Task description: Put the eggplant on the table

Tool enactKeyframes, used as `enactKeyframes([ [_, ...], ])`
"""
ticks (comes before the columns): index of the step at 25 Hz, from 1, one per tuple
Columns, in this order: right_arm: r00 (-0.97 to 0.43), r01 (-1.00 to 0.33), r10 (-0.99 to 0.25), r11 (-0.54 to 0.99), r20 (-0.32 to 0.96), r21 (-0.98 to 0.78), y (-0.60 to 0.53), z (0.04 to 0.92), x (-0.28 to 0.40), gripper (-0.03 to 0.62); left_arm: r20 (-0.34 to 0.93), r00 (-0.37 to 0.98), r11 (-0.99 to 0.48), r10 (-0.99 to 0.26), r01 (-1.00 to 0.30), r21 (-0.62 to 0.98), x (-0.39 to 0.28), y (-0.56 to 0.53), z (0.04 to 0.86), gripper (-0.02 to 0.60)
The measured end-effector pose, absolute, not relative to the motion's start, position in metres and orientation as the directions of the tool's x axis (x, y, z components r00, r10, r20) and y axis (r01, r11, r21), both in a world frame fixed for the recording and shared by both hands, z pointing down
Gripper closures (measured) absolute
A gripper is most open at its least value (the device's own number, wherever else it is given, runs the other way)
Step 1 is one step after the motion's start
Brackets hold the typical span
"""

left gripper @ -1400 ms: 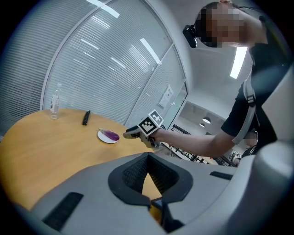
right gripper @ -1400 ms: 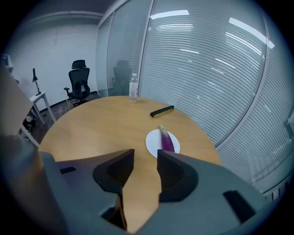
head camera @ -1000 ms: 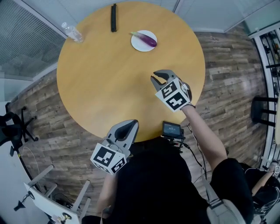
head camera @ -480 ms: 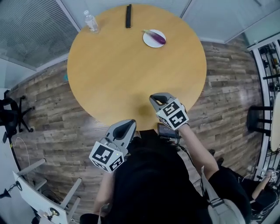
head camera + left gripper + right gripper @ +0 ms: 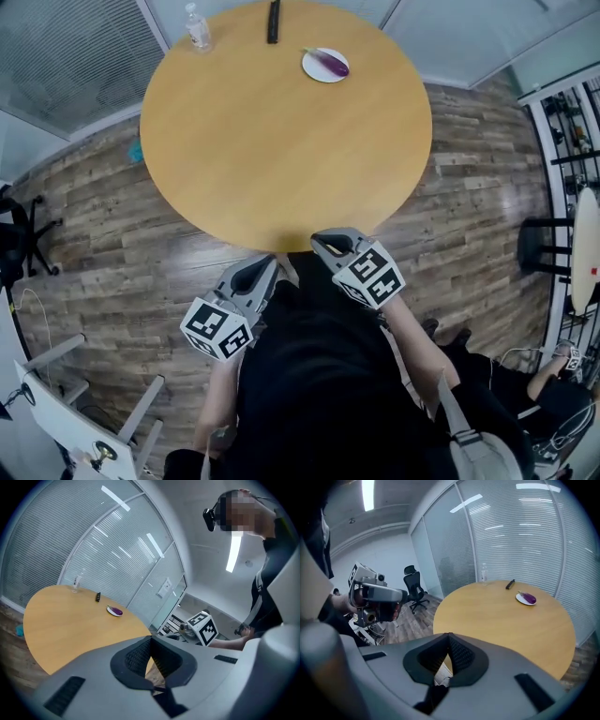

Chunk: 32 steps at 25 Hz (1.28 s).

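Note:
A purple eggplant point(image 5: 330, 63) lies on a small white plate point(image 5: 313, 67) at the far side of the round wooden table point(image 5: 281, 141). The eggplant point(image 5: 116, 612) shows small in the left gripper view, and the eggplant point(image 5: 528, 597) also appears far off in the right gripper view. Both grippers hang at the near table edge, close to the person's body and far from the plate. My left gripper point(image 5: 265, 262) is shut and empty, its pads meeting at the tips point(image 5: 150, 640). My right gripper point(image 5: 322, 242) is also shut with nothing in it point(image 5: 449, 635).
A clear water bottle point(image 5: 197, 26) and a black bar-shaped object point(image 5: 273, 21) stand at the table's far edge. Wooden floor surrounds the table, with glass walls and blinds behind. An office chair point(image 5: 414, 588) stands to the left, and shelving point(image 5: 572, 112) at the right.
Both grippers pulled back toward the person, from over the table to its near edge. The right gripper's jaws went from slightly apart to shut. The table now sits farther away.

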State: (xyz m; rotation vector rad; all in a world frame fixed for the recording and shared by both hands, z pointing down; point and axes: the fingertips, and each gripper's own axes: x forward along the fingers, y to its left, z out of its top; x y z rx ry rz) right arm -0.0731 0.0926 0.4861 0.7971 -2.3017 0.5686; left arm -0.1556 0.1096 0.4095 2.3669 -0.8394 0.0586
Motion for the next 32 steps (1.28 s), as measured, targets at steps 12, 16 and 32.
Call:
enactKeyframes([
  [12,-0.637,-0.757,-0.542,0.575,0.548,-0.311,0.104,0.441,0.007,0.577,0.204,0.831,-0.689,-0.517,-0.546,0.478,-0.113,0.118,0.379,0.571],
  [16,-0.64,-0.754,-0.576,0.599,0.508,-0.27,0.096,0.415,0.037,0.577,0.218,0.834,-0.685,-0.508,-0.544,0.485,-0.086,0.118,0.38,0.571],
  [32,-0.645,-0.761,-0.693,0.549,0.321,-0.344,0.097,0.369,0.224,0.577,0.256,0.836,-0.716,-0.486,-0.548,0.433,0.078,0.12,0.366,0.571],
])
